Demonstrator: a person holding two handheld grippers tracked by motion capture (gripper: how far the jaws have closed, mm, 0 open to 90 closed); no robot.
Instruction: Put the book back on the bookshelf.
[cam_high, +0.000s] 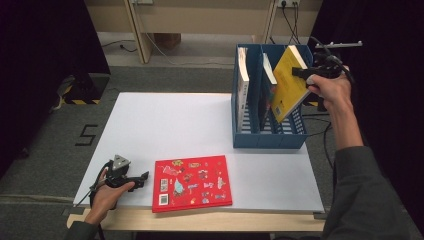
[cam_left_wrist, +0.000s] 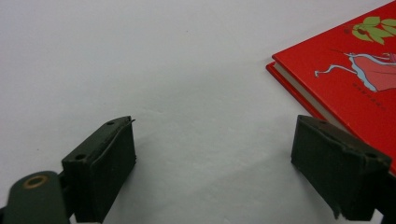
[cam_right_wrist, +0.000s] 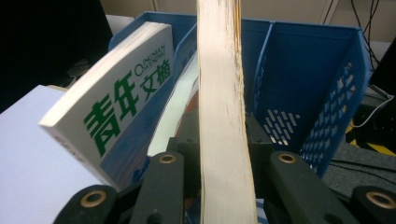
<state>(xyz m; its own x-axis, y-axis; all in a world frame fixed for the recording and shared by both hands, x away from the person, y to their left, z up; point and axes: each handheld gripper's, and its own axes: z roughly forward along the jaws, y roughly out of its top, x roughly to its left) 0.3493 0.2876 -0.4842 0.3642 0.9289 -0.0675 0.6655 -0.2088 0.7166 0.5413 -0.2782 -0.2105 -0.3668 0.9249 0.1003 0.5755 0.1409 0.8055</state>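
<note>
A yellow book (cam_high: 287, 85) tilts over the right compartment of the blue file rack (cam_high: 265, 139), its lower corner down inside. My right gripper (cam_high: 303, 75) is shut on the book's upper edge. In the right gripper view the jaws clamp its cream page edge (cam_right_wrist: 222, 116) from both sides. A red book (cam_high: 191, 183) with small pictures lies flat near the table's front edge. My left gripper (cam_high: 143, 180) rests just left of it, open and with nothing in it. The left gripper view has the red book's corner (cam_left_wrist: 355, 70) beside the right jaw, with my left gripper (cam_left_wrist: 215, 140) open over bare table.
Two more books stand in the rack: a white-spined one (cam_high: 243, 85) in the left slot and another (cam_high: 268, 82) in the middle. The one with green characters (cam_right_wrist: 121, 102) leans left. The white table (cam_high: 175, 125) has dark curtains on both sides and cables behind the rack.
</note>
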